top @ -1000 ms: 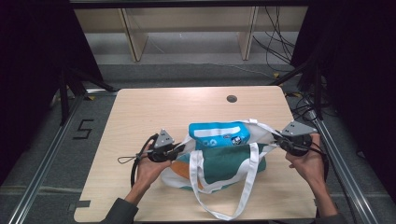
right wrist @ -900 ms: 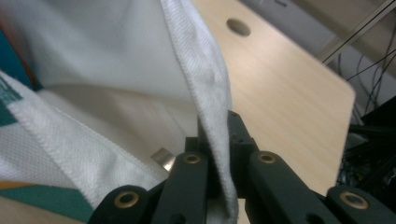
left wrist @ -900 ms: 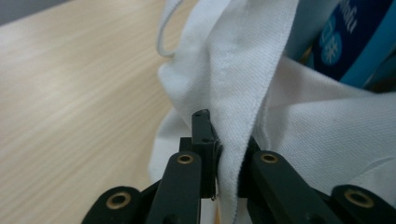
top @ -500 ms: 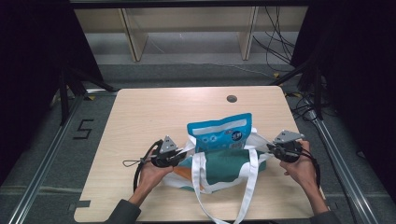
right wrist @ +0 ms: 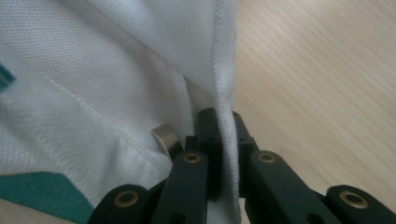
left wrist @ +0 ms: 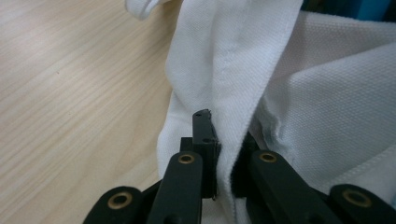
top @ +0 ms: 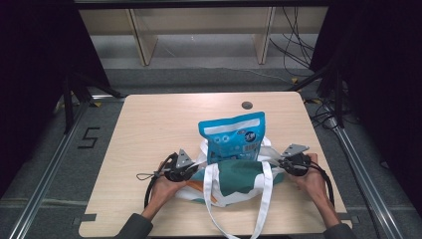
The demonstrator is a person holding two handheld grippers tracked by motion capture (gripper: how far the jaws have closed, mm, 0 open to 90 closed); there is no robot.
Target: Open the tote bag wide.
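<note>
1. Each hand-held gripper, left (top: 191, 167) and right (top: 282, 163), is clamped on a white rim of the tote bag (top: 239, 180) lying on the tabletop (top: 149, 124).
2. The blue pouch (top: 233, 137) stands upright in the bag's mouth, midway between them.

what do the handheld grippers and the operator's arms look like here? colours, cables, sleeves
Both the left gripper and right gripper are black, each topped by a grey three-cornered plate. Their jaws are black linked bars with brass-coloured pivot rings. A black cable loops from each. Dark sleeves cover the arms near the elbows.

Black fingers (left wrist: 204, 140), brass rivets, dark sleeves.
</note>
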